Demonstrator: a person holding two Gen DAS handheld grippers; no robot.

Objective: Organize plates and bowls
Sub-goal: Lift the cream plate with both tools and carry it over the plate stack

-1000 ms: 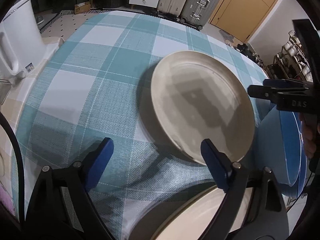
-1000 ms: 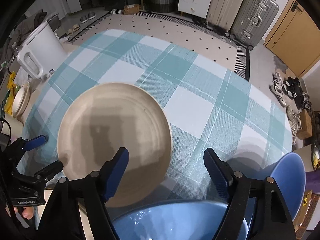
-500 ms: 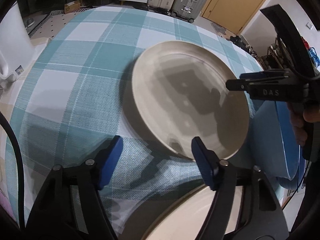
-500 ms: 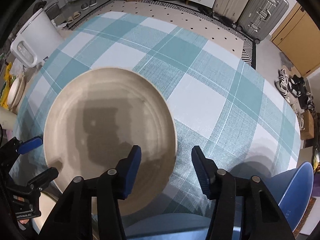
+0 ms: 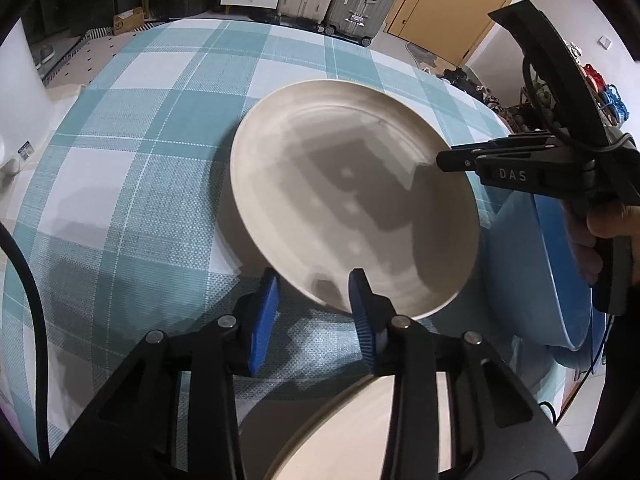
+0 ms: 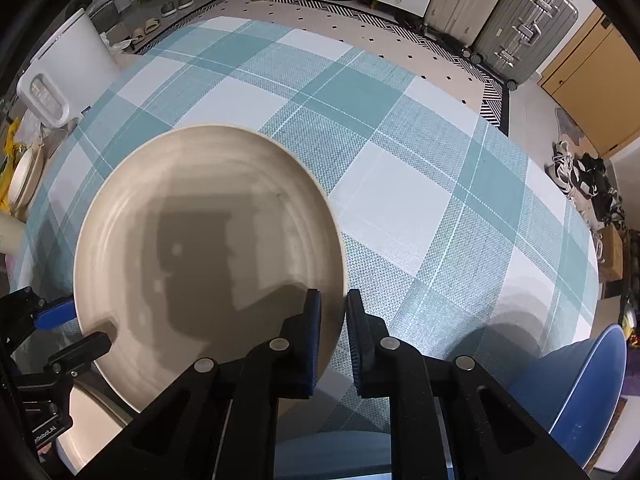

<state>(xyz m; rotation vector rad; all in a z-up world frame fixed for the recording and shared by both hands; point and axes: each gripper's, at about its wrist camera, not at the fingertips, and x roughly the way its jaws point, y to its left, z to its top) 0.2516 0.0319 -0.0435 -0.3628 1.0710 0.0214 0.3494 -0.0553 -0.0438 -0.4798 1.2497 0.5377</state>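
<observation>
The left gripper (image 5: 314,300) has its blue-padded jaws narrowed on either side of the near rim of the round beige ceramic plate (image 5: 352,200), one pad under the rim and one over it; a small gap shows, so whether they truly pinch is not clear. At 6 o'clock in this left wrist view a second beige plate (image 5: 360,432) sits partly hidden under the gripper body, which the right wrist view shows only as a sliver at 8 o'clock. At 3 o'clock the right gripper (image 5: 444,160) reaches in from the side, its tips at the plate's far right rim, with a pale blue bowl (image 5: 520,264) behind and below it.

In the right wrist view the right gripper (image 6: 332,320) has its jaws nearly together around the plate's (image 6: 208,256) rim at 5 o'clock of the plate; contact cannot be confirmed. The left gripper (image 6: 66,328) appears at 8 o'clock at the opposite rim. Only this view shows a dark blue bowl (image 6: 580,384) at 4 o'clock.

The plate sits face up, tilted, over the teal and white checked tablecloth (image 6: 400,160); being round, it has no long axis. Beyond the table stand silver hard-shell suitcases (image 6: 520,20).
</observation>
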